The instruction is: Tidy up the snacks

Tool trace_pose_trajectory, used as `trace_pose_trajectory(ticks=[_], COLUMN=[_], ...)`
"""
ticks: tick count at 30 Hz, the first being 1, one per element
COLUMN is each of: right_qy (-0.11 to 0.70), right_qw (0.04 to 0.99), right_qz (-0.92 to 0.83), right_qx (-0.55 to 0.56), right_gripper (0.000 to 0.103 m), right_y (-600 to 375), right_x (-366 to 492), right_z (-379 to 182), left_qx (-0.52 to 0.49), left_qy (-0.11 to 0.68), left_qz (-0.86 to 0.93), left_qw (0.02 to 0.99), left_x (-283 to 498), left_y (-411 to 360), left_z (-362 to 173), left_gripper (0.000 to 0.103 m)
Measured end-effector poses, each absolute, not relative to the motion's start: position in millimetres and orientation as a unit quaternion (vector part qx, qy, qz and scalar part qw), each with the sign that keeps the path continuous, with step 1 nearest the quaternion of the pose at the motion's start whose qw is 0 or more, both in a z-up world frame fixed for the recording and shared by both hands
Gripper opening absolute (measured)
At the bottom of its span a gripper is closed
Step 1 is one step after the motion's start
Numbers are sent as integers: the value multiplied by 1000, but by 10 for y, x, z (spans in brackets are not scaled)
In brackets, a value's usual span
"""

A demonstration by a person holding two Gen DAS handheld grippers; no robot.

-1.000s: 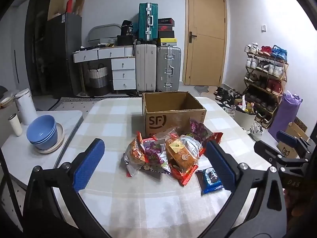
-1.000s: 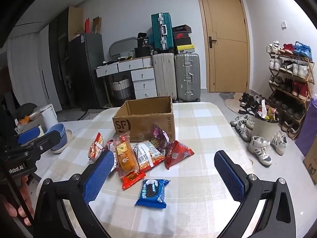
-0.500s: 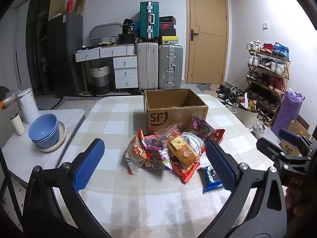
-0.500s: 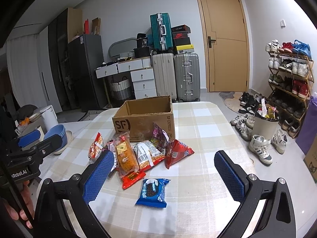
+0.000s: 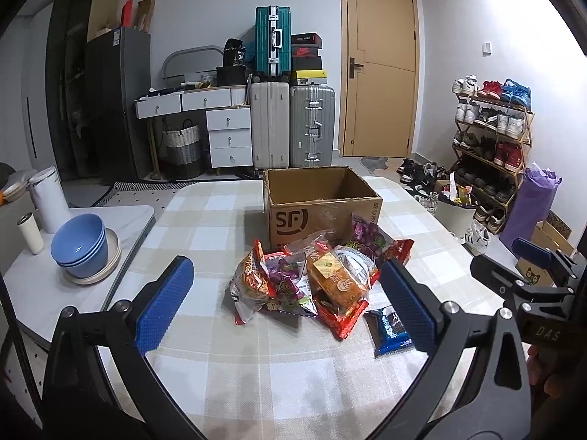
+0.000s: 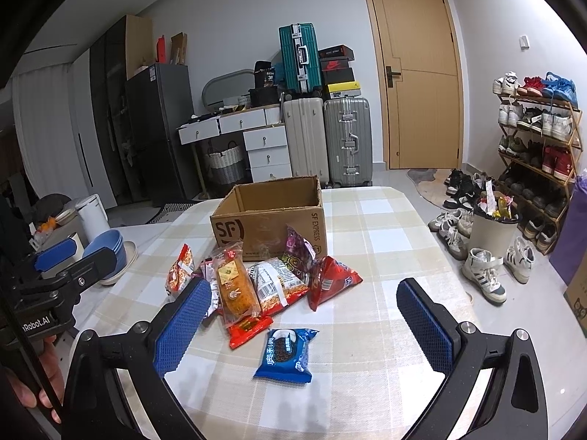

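Checked tablecloth (image 6: 385,220) | cardboard box (image 6: 269,220) open near far edge | snack packets (image 6: 256,286) heaped against its front | blue cookie pack (image 6: 286,354) nearest | left gripper (image 5: 282,308) fingers apart, empty | right gripper (image 6: 304,326) fingers apart, empty

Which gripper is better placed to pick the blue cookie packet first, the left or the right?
Probably the right gripper. It is open, and the blue cookie packet lies alone between its fingers, apart from the snack pile. For the left gripper, also open, the packet sits off to the side, partly behind one finger.
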State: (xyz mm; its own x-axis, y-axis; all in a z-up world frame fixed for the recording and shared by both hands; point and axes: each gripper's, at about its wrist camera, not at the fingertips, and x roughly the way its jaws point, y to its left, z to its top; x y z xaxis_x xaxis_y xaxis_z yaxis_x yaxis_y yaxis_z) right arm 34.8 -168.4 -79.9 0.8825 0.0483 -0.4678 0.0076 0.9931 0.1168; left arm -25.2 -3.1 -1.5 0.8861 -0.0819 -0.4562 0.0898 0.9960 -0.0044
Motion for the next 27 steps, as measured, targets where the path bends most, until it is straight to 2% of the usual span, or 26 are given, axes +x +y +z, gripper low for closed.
trace_pose_trajectory(ticks=[27], right_qy=[241], right_qw=[967], right_qz=[37], right_qx=[74], right_gripper=[103], right_y=[-1653], right_x=[338], right_z=[-832], left_qx=[-10], left_qy=[246], left_qz=[-43], left_qw=[968], left_x=[-219], left_y=[40], left_z=[-75], left_gripper=[102])
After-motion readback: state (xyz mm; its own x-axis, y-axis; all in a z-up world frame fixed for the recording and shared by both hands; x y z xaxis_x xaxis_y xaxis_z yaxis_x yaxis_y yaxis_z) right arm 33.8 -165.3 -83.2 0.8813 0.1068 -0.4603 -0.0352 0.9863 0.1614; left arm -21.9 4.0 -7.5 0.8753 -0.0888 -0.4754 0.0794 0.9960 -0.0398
